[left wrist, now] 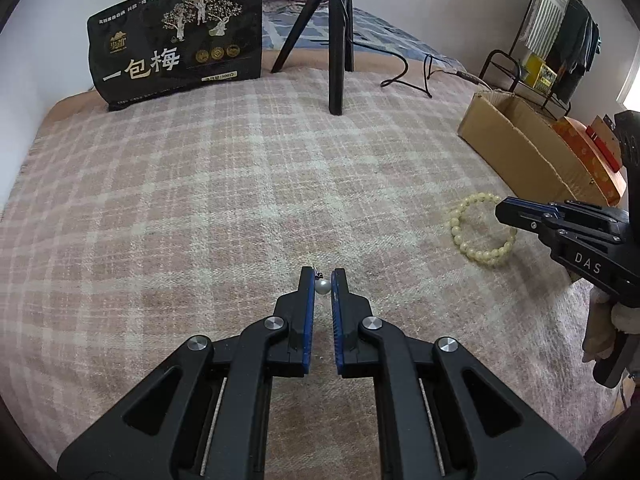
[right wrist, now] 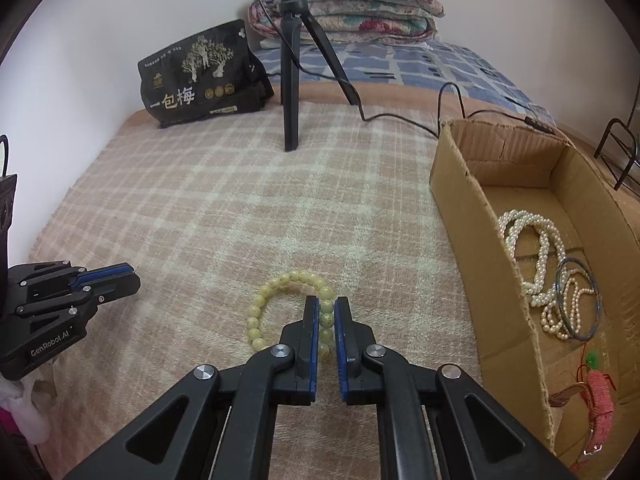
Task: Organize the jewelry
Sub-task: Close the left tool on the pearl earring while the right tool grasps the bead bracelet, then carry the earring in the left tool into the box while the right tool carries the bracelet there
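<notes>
Tools (left wrist: 323, 280) (right wrist: 327, 308) grip jewelry mid-blanket (left wrist: 200, 200).

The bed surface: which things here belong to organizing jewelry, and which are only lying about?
Belongs to the job:
- pearl earring
- yellow bead bracelet
- cardboard box
- pearl necklaces
- blue bangle

Lying about:
- black snack bag
- tripod
- folded quilt

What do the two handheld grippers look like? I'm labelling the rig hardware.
Both are matte black with angular linkage arms, silver pivot screws and blue ribbed pads. The left gripper reads "GenRobot.AI" on its side; the right gripper reads "DAS". No cables or sleeves show.
</notes>
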Motion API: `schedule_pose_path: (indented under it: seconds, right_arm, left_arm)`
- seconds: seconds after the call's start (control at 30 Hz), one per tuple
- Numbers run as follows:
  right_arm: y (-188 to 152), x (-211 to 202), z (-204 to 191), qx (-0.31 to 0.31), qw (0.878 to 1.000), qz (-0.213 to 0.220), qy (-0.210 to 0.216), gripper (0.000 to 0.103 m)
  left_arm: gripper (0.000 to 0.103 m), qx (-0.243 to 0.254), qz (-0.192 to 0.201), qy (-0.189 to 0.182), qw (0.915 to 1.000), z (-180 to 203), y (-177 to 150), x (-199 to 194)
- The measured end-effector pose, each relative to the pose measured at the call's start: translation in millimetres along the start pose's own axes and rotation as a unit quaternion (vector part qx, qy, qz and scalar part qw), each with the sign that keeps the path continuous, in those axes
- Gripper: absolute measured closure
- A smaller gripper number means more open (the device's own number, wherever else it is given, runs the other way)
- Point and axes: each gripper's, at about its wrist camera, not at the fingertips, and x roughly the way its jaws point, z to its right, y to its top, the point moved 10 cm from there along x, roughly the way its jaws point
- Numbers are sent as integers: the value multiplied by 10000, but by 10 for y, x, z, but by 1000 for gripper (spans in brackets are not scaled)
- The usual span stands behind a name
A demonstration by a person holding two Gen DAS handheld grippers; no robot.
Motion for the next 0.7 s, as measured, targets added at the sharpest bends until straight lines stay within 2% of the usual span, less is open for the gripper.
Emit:
schedule_pose_path:
  seconds: [0.3,0.7]
  right_arm:
    - [89,-276,-103,-109,9995,301,77,98]
    - [108,-734,-172,-245,9974,662,158,98]
  left_arm:
    - [97,-176,222,55,9996,-81,113,-281]
    - [97,-156,554,-18,9983,60,256,-708]
